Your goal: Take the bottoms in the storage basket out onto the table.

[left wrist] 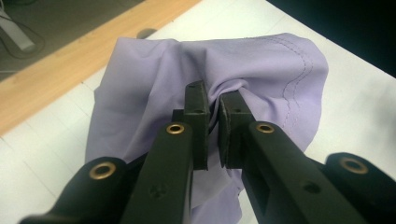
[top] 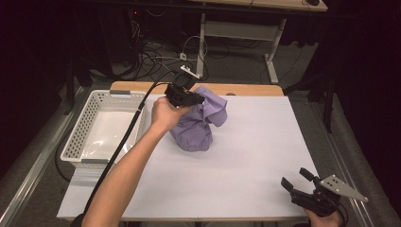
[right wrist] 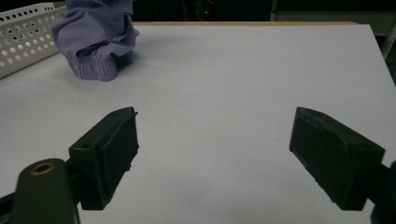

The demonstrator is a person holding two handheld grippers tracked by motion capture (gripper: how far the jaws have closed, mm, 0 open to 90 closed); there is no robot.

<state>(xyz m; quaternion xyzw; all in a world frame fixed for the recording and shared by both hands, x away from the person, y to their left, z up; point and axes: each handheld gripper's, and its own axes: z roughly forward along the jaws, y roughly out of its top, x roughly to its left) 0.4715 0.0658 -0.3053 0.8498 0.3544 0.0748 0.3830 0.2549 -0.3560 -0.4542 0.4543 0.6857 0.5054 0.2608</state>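
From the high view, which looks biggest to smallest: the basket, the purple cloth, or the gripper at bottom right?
1. Basket
2. Purple cloth
3. Right hand-held gripper, though it sits nearer the camera, so it looks larger than it is.

I'm losing the lilac garment's (right wrist: 95, 39) top past the right gripper view's upper edge, its pinched fold (left wrist: 215, 100) vanishing between my left gripper's (left wrist: 214, 107) jaws — basket (right wrist: 21, 39) getting cropped at left.

My left tool (left wrist: 214, 126) is matte black, its two arms fixed with brass-ringed rivets and cross-head screws, ending in square ribbed pads. A thick black cable trails from it along my bare forearm; no sleeve shows. My right tool (top: 298, 179) is the same black build, with blocky pads (right wrist: 109, 154) and a grey three-cornered plate on top, dotted with small holes.
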